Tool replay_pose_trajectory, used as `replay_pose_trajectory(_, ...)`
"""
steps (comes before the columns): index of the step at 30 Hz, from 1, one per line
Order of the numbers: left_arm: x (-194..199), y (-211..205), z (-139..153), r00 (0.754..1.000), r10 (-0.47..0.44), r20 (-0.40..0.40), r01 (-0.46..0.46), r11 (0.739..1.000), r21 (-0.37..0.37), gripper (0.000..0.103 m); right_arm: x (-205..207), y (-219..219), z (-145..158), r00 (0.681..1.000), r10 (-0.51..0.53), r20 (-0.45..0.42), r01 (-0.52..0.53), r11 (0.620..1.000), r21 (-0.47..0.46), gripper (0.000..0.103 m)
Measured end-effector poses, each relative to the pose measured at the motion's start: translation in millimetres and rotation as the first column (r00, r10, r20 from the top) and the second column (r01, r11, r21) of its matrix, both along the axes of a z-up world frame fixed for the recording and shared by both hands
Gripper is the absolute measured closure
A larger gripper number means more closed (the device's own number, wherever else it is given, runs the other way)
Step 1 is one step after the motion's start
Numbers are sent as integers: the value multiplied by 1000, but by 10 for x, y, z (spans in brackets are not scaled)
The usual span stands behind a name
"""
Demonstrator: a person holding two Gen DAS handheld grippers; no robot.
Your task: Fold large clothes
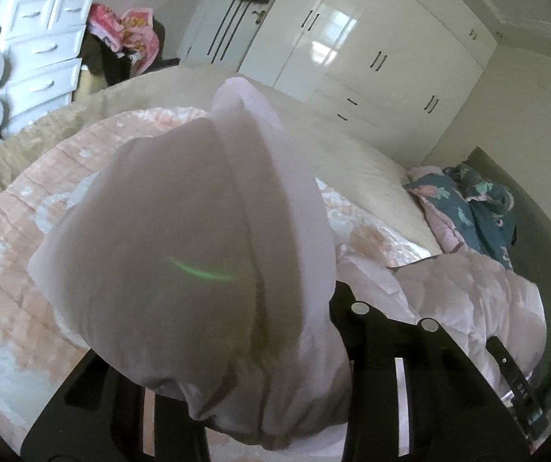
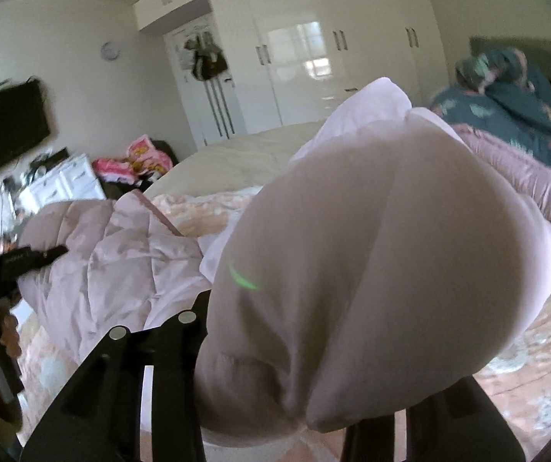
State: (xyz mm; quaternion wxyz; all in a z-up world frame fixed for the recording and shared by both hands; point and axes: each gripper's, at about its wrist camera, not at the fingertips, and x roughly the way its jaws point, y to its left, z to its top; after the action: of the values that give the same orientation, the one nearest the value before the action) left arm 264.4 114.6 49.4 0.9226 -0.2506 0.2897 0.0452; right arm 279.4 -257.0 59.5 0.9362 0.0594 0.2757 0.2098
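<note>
Quilted pale-pink jacket (image 1: 468, 292): one bunched corner in my left gripper (image 1: 275, 415), another in my right gripper (image 2: 306, 419), both clamped narrow on padded fabric. Body sags between them onto the bed (image 1: 371, 161), near its headboard edge. Handling: soft, puffy, light, probably slippery shell. Best hold: seams and hem corners, deep bite.
</note>
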Motion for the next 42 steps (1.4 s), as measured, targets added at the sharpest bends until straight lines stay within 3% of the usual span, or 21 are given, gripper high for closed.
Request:
replay_pose_trajectory(11, -722, 18, 26, 1000, -8, -11, 8, 1000, 16, 76, -699, 1, 156, 999, 39, -5, -39, 999, -22, 67)
replay_pose_trajectory(24, -1126, -8, -63, 1000, -3, -24, 4, 1000, 17, 76, -1188, -68, 61, 999, 41, -23, -42, 998, -39, 67)
replay_pose_trajectory(35, -1306, -28, -320, 998, 17, -63, -16, 1000, 19, 75, -1301, -212, -258, 995, 1, -95, -1, 1000, -4, 67)
replay_pose_trajectory(42, -1419, -33, -567, 993, 43, -111, -40, 999, 24, 70, -1334, -401, -564, 983, -50, -179, 64, 995, 72, 64)
